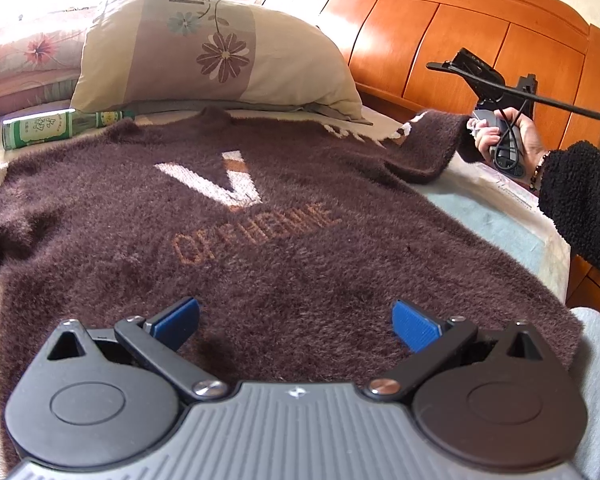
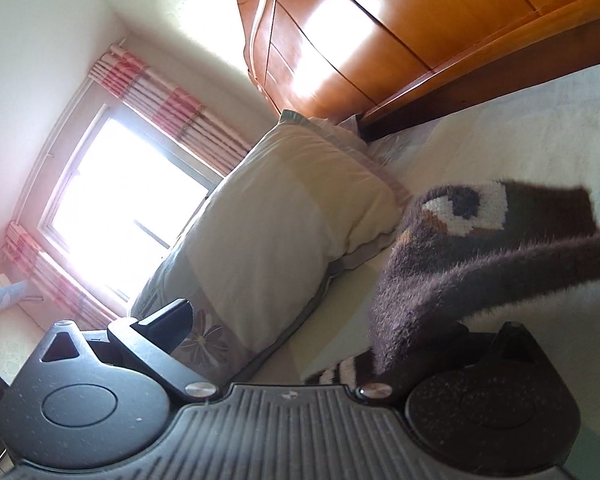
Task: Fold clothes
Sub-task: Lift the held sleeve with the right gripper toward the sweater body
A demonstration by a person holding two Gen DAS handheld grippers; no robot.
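We see the brown sweater (image 1: 228, 232) flat on the bed (image 1: 492, 208), our left gripper (image 1: 296, 324) spread wide over its hem, right gripper (image 2: 300, 344) apart, sleeve (image 2: 480, 276) draped over one finger, pillow (image 1: 204, 52) beyond the collar

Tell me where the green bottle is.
In the left wrist view, the green bottle lies on its side at far left, between the floral pillow and the brown sweater.

Right tongs' (image 2: 284, 328) finger behind sweater sleeve (image 2: 480, 276)

A home bedroom — wooden headboard (image 1: 460, 40), floral pillow (image 1: 204, 48), curtained window (image 2: 120, 208) — clearly lived in.
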